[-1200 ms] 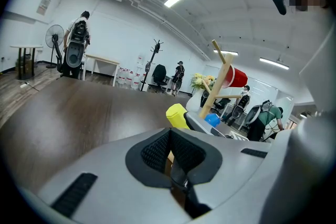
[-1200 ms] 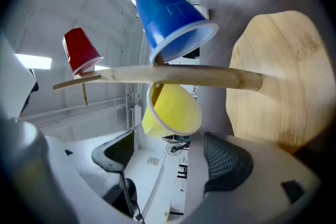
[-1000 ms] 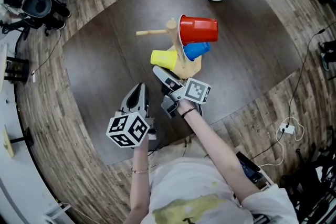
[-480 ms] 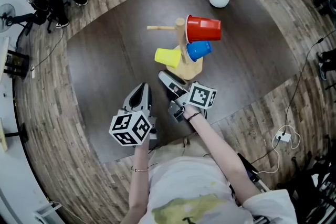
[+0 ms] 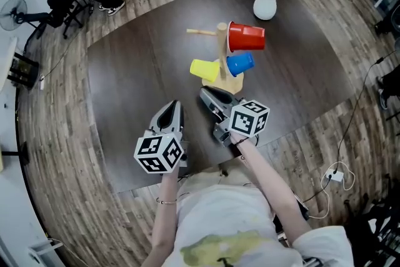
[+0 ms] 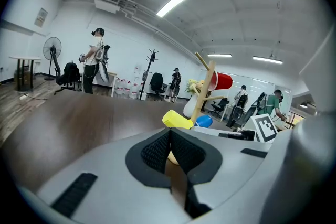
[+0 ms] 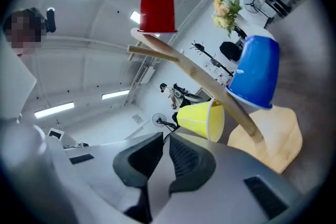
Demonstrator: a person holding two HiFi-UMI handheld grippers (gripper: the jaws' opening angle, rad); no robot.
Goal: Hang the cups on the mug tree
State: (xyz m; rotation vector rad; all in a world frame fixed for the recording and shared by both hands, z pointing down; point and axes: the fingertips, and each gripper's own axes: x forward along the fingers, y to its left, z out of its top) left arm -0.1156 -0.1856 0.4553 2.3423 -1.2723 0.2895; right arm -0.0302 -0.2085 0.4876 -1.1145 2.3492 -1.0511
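Across the round dark-brown table (image 5: pixel 125 72), a pale wooden mug tree (image 5: pixel 222 50) stands near the middle. Nearer the person, the left gripper (image 5: pixel 174 104) and right gripper (image 5: pixel 206 94) are held side by side, short of the tree. The left jaws are pressed together on nothing. The right jaws have just been closing and now sit together, perhaps with a sliver of gap, also empty. A red plastic cup (image 5: pixel 247 37) hangs topmost on the tree's pegs. Lower, a yellow plastic cup (image 5: pixel 205 69) and a smaller blue plastic cup (image 5: pixel 240 64) flank the post.
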